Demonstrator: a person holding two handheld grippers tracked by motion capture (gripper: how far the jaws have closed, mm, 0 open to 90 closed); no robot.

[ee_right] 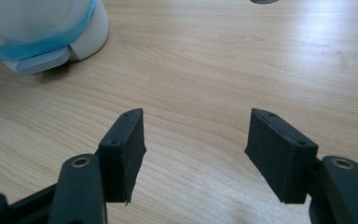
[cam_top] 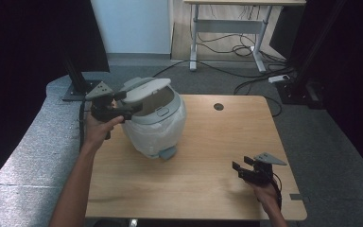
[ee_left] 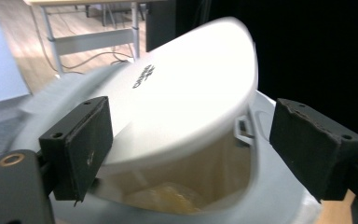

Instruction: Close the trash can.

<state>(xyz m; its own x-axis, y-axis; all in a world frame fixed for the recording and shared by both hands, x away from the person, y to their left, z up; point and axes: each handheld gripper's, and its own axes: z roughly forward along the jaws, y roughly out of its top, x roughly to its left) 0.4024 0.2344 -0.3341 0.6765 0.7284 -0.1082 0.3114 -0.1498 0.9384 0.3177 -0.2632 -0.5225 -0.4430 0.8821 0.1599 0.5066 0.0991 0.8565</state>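
While spread wide about the half-raised lid of the white bin at ten o'clock on the table, left gripper touching nothing visibly. Right gripper at four o'clock, jaws apart, empty over bare wood. Beyond, at twelve o'clock: desk legs, floor cables.

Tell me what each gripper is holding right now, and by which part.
Nothing is clamped. The left gripper is open around the bin's lid edge; the right gripper is open over the table.

The high view looked forward and down over the whole desk. The left gripper view sat close against the bin, facing its lid; the right gripper view skimmed low across the desk toward the bin's base.
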